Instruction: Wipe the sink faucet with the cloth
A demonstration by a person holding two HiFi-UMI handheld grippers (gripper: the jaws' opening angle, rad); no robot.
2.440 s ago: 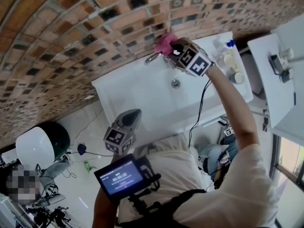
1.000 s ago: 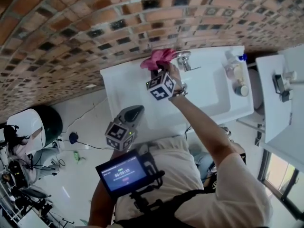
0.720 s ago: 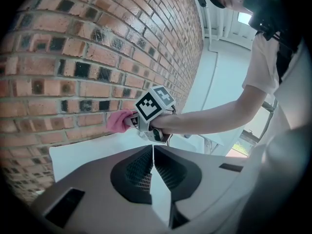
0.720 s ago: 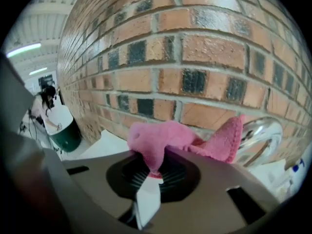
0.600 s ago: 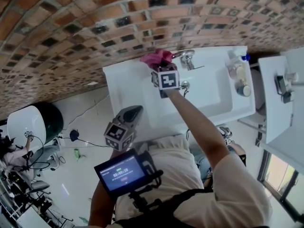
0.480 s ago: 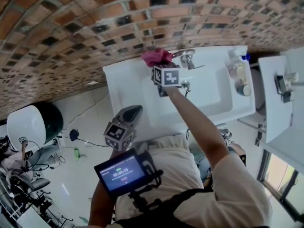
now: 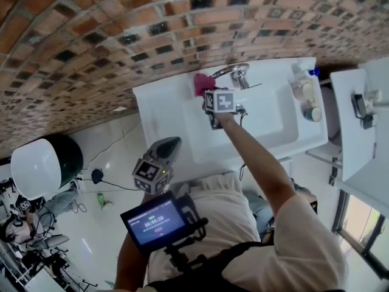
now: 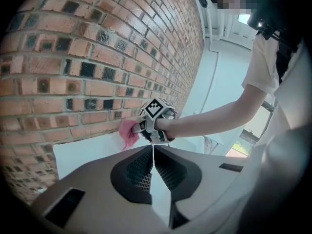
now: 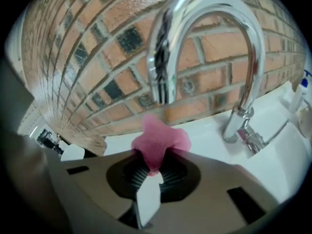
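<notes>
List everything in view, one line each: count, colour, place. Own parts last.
brick wall: one, red-brown and dark, behind the sink
sink: one, white, against the wall
faucet: one, chrome, arched, at the sink's back edge
cloth: one, pink, bunched, below the faucet's spout
containers: about three, pale, one blue-capped, at the sink's right end
screen: one, dark and lit, on the person's chest
left gripper: one, grey, jaws together and empty, held low, away from the sink
right gripper: one, grey, jaws closed on the cloth
right arm: one, stretched over the sink
</notes>
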